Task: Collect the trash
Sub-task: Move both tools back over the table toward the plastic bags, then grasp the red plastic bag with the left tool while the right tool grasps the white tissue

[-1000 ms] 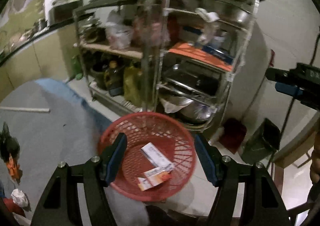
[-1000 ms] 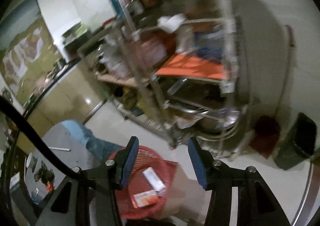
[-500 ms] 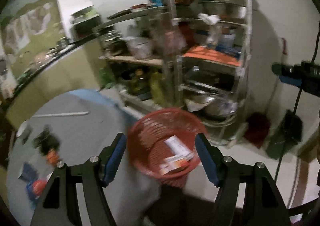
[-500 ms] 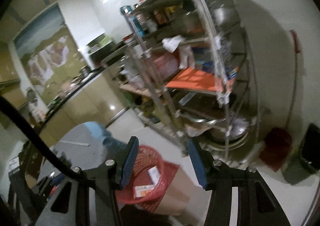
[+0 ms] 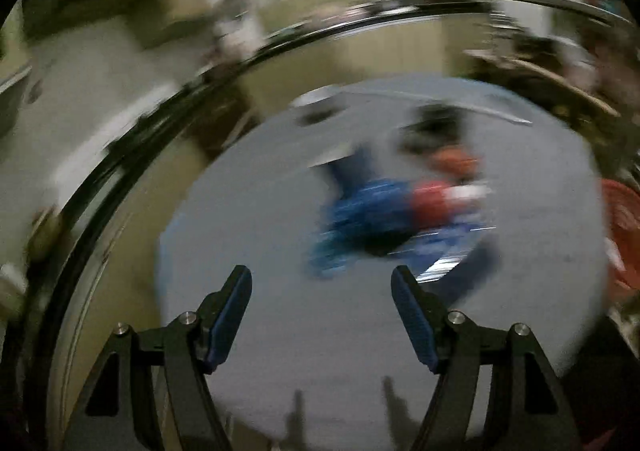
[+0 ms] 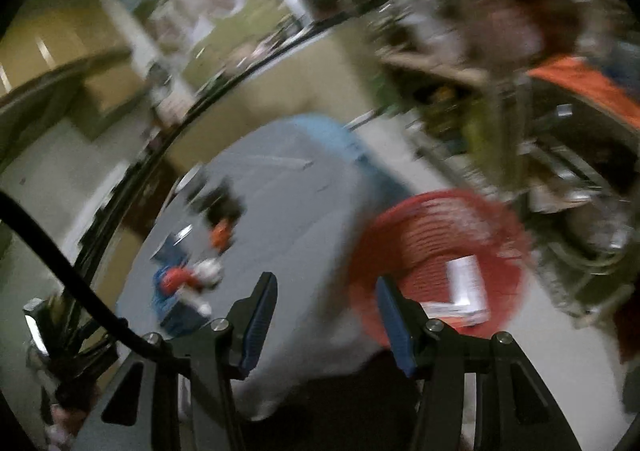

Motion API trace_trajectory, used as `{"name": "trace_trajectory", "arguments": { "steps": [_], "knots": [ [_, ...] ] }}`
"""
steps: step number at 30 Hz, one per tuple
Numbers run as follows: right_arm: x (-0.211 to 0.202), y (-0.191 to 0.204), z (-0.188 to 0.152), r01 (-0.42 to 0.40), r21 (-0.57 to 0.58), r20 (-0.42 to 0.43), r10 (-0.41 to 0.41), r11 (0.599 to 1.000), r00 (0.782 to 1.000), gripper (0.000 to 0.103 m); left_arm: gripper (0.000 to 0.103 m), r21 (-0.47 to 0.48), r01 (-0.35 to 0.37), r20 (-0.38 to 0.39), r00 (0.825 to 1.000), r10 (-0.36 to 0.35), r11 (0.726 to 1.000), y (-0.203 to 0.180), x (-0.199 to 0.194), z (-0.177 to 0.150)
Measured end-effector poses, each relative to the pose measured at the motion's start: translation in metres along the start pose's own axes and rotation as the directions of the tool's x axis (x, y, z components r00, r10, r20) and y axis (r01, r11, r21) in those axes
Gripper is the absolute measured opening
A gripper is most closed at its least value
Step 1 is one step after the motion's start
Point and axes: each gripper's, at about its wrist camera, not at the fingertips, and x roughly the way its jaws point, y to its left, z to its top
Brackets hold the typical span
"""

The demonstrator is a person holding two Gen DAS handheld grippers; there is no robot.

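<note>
Both views are motion-blurred. My left gripper point(image 5: 321, 283) is open and empty above a round grey table point(image 5: 280, 331). Ahead of it lies a pile of trash: a blue wrapper point(image 5: 360, 219), a red and white piece point(image 5: 436, 199), an orange piece point(image 5: 454, 161) and a dark one point(image 5: 434, 123). My right gripper point(image 6: 326, 291) is open and empty over the table's edge. A red mesh basket point(image 6: 400, 227) holding white and orange cartons point(image 6: 466, 283) sits just right of it. The trash pile point(image 6: 188, 275) shows at the left.
A metal shelf rack point(image 6: 560, 99) full of pots and bottles stands behind the basket. A kitchen counter point(image 5: 360, 47) runs behind the table. The basket's rim point(image 5: 620, 211) shows at the far right of the left wrist view. A black cable point(image 6: 60, 271) crosses the right wrist view.
Both grippers have swung left, away from the shelf rack and basket, toward the table. The trash pile is now in front of the left gripper. Both stay open.
</note>
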Motion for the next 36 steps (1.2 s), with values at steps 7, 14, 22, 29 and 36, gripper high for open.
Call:
{"name": "trace_trajectory", "arguments": {
  "steps": [7, 14, 22, 29, 36],
  "knots": [
    [0.108, 0.098, 0.0, -0.135, -0.136, -0.203, 0.106, 0.981, 0.973, 0.055, 0.073, -0.163, 0.085, -0.136, 0.985, -0.108, 0.983, 0.049, 0.055, -0.015],
    [0.188, 0.145, -0.003, -0.182, -0.189, -0.301, 0.119, 0.965, 0.946, 0.055, 0.073, -0.178, 0.228, -0.135, 0.958, -0.253, 0.957, 0.031, 0.08, 0.007],
    [0.253, 0.158, 0.012, -0.206, -0.128, -0.336, 0.153, 0.97, 0.929, 0.055, 0.073, -0.255, 0.372, -0.156, 0.895, -0.417, 0.893, 0.032, 0.129, 0.052],
    [0.291, 0.161, 0.016, -0.194, -0.128, -0.398, 0.129, 0.972, 0.908, 0.045, 0.073, -0.32, 0.45, -0.169, 0.838, -0.518, 0.833, 0.015, 0.169, 0.077],
    [0.296, 0.172, 0.011, -0.193, -0.246, -0.415, 0.077, 0.95, 0.907, 0.04, 0.073, -0.358, 0.514, -0.169, 0.785, -0.595, 0.78, 0.007, 0.191, 0.069]
  ]
}}
